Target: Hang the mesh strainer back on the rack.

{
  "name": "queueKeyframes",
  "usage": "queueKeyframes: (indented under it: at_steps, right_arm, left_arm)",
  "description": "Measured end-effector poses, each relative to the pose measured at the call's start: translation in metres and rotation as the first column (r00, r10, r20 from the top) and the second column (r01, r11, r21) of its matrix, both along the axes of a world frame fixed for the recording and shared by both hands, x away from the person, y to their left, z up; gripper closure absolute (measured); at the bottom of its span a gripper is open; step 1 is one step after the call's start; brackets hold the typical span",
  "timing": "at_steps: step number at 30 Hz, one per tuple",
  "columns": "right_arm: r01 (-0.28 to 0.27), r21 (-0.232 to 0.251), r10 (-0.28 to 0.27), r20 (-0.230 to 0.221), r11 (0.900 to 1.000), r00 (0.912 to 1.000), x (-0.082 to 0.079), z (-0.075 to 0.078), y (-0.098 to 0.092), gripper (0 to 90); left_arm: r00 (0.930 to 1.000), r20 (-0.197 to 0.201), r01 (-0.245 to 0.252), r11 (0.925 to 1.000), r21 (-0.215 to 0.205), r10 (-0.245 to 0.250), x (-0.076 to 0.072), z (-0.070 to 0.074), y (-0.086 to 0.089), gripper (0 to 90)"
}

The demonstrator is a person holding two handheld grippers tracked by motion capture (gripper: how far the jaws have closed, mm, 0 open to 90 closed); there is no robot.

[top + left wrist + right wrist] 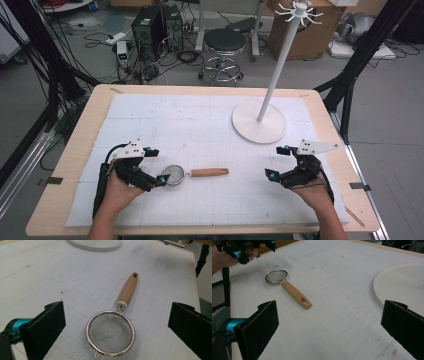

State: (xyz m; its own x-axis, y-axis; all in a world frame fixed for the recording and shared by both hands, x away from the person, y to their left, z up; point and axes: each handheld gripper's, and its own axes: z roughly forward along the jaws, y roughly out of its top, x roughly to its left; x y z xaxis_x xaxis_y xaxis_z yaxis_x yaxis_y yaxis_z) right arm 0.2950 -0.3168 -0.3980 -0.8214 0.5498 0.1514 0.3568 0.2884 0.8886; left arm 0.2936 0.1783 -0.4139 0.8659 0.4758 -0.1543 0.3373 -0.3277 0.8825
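On white mat point(200, 120), one strainer point(175, 175), two spread grippers

White gridded mat point(200, 125) covering wooden table point(75, 150). White hook stand point(270, 95), round base at 1 o'clock. Beyond table, 12 o'clock: black stool point(225, 42), computer towers point(155, 25), cardboard box point(305, 35).

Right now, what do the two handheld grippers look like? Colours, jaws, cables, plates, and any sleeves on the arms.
Both are black frames with teal fittings. The left gripper and right gripper each carry a grey three-cornered plate on top, and a black cable trails back along each forearm. In the gripper views the jaws are flat black rectangular pads. The forearms are bare, with no sleeves in view.
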Motion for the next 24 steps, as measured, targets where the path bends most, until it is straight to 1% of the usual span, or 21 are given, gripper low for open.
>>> queueKeyframes:
  at_steps: [3,6,7,9,11,13,16,19,21,23,24]
  right_arm:
    - [0.012,-0.006,-0.012,-0.009,1.000,0.9999,0.000,0.000,-0.001,0.6]
    - [0.011,-0.014,-0.011,-0.010,1.000,0.9999,0.001,-0.001,0.000,0.6]
    - [0.010,-0.018,-0.010,-0.010,1.000,0.9999,0.000,-0.001,0.000,0.6]
    - [0.012,-0.015,-0.013,-0.009,1.000,0.9999,0.001,-0.001,0.000,0.6]
    - [0.016,-0.013,-0.016,-0.011,1.000,0.9998,0.001,0.000,-0.001,0.6]
    - [0.018,-0.022,-0.018,-0.009,1.000,0.9998,0.001,0.003,0.000,0.6]
    - [0.020,-0.023,-0.020,-0.008,1.000,0.9998,-0.001,0.006,0.002,0.6]
    - [0.016,-0.030,-0.016,0.001,0.999,0.9999,0.000,0.005,0.002,0.6]
    - [0.018,-0.030,-0.019,-0.004,0.999,0.9998,0.001,0.004,0.002,0.6]
    - [0.019,-0.027,-0.019,-0.013,0.999,0.9997,0.000,0.004,0.002,0.6]
    - [0.017,-0.026,-0.018,-0.010,1.000,0.9998,0.001,0.004,0.001,0.6]
  left_arm:
    - [0.9999,-0.007,0.008,1.0000,-0.004,-0.008,0.002,0.003,-0.008,1.7]
    - [0.9998,-0.016,0.012,0.9998,0.015,-0.012,0.003,0.005,-0.018,1.7]
    - [0.9998,-0.014,0.016,0.9997,0.018,-0.016,0.004,0.005,-0.022,1.7]
    - [0.9995,-0.011,0.029,0.9989,0.036,-0.029,0.006,0.007,-0.029,1.7]
    - [0.9988,-0.007,0.048,0.9976,0.050,-0.048,0.007,0.010,-0.038,1.7]
    - [0.9977,-0.011,0.068,0.9954,0.068,-0.067,0.009,0.011,-0.047,1.7]
    - [0.9966,-0.011,0.083,0.9920,0.095,-0.082,0.012,0.012,-0.060,1.7]
    - [0.9956,-0.012,0.093,0.9905,0.101,-0.093,0.015,0.012,-0.069,1.7]
    - [0.9945,-0.014,0.105,0.9891,0.103,-0.104,0.017,0.012,-0.075,1.7]
    - [0.9932,-0.016,0.116,0.9860,0.119,-0.115,0.018,0.012,-0.079,1.7]
    - [0.9926,-0.021,0.122,0.9848,0.124,-0.120,0.019,0.012,-0.082,1.7]
